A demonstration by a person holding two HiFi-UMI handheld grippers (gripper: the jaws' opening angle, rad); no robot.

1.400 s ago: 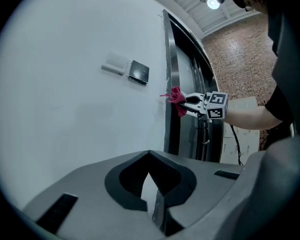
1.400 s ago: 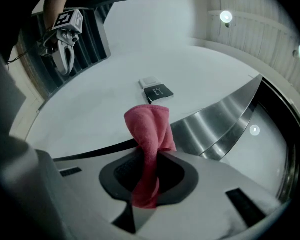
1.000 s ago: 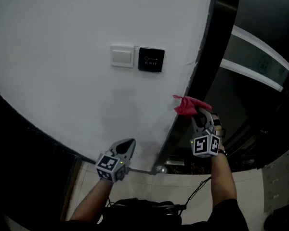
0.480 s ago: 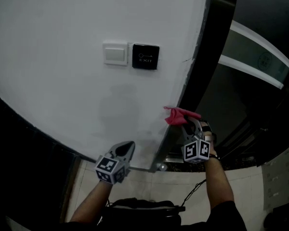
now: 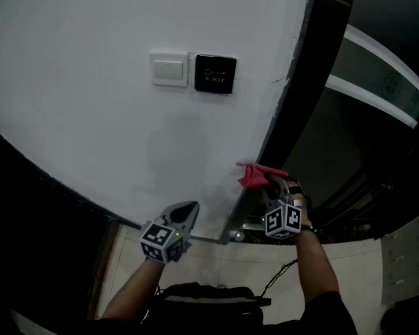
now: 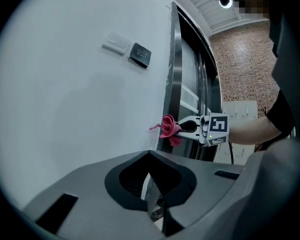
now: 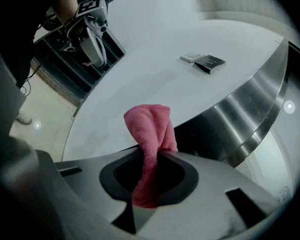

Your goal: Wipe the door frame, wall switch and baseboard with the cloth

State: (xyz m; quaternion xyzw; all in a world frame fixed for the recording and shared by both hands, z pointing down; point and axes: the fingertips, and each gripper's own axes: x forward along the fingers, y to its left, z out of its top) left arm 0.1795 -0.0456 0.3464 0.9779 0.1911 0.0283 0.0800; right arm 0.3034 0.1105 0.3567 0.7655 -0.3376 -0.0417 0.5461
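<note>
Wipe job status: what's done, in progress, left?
Done: nothing provable; no surface shows wipe marks. In hand: the right hand-held gripper is shut on the pink cloth, at the door frame low down; the left hand-held gripper is shut, empty. Left, judging by position: wall switch and baseboard, both apart from the cloth.

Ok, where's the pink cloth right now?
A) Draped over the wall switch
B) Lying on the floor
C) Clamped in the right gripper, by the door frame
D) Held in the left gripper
C: the right gripper view shows the pink cloth pinched between the jaws of the right gripper, and the head view puts it at the edge of the door frame, well below the wall switch.
</note>
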